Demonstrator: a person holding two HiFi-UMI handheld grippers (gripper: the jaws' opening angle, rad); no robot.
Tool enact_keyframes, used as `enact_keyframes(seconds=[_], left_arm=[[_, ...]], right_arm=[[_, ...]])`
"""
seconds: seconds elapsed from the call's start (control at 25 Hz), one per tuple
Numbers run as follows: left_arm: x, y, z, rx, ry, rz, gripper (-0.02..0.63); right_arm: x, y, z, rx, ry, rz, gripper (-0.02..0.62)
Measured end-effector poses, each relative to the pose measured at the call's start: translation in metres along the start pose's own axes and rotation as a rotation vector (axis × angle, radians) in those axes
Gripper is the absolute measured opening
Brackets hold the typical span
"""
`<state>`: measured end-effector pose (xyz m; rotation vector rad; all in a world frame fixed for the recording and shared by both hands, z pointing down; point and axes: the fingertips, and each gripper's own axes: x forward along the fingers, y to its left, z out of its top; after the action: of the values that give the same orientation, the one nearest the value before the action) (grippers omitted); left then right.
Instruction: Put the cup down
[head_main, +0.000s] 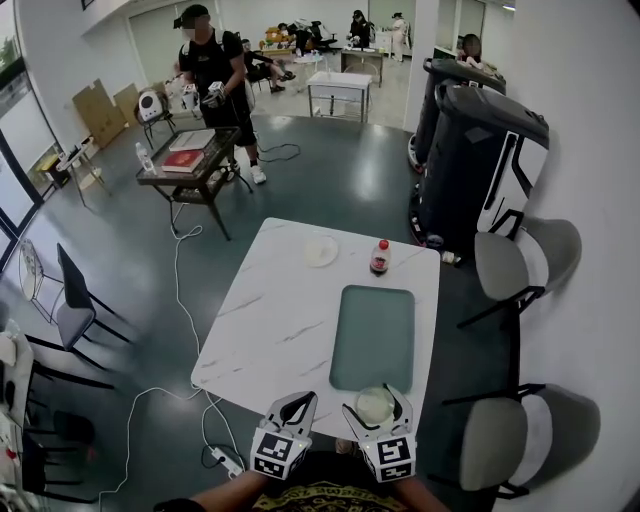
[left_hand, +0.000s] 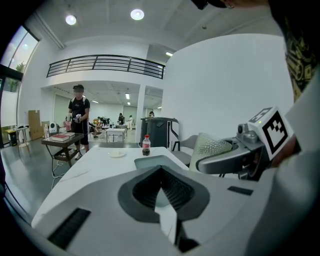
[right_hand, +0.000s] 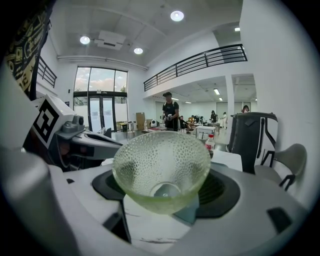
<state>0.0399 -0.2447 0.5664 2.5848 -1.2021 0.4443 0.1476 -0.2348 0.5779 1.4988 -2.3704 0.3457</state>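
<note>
Item: dimpled pale-green glass cup (right_hand: 161, 165), pinched in R gripper (head_main: 378, 408), by near end of teal tray (head_main: 373, 335) on white table (head_main: 270, 310). L gripper (head_main: 293, 408): fingers together, empty. Step, I reckon: pre-placement. Next: I lower it level, then release.

The head view looked steeply down from above the near edge of the table (head_main: 270, 320), taking in its whole top and the room beyond. Both gripper views sat low at that near edge, facing along the top toward the far edge. The right one was largely filled by the cup (right_hand: 161, 170) close before it. All three shared the bottle (head_main: 380, 257) and the standing person (head_main: 213, 75).
</note>
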Motion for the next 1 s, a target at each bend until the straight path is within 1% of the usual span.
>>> enact_keyframes(seconds=[0.2, 0.32, 0.44, 0.6, 1.0], left_arm=[[0.01, -0.008, -0.001, -0.001, 0.02, 0.031, -0.006], [0.021, -0.014, 0.003, 0.008, 0.015, 0.043, -0.006], [0.031, -0.013, 0.005, 0.015, 0.014, 0.049, -0.006], [0.041, -0.006, -0.003, 0.0, 0.034, 0.061, -0.006], [0.08, 0.006, -0.005, 0.037, 0.052, 0.047, -0.006]], right_arm=[[0.004, -0.01, -0.001, 0.006, -0.014, 0.042, 0.388], [0.007, -0.024, 0.0, -0.006, -0.022, 0.049, 0.388], [0.014, -0.036, 0.001, -0.005, -0.028, 0.041, 0.388], [0.023, -0.043, -0.004, 0.003, -0.015, 0.024, 0.388], [0.046, -0.059, -0.014, -0.007, 0.025, -0.023, 0.388]])
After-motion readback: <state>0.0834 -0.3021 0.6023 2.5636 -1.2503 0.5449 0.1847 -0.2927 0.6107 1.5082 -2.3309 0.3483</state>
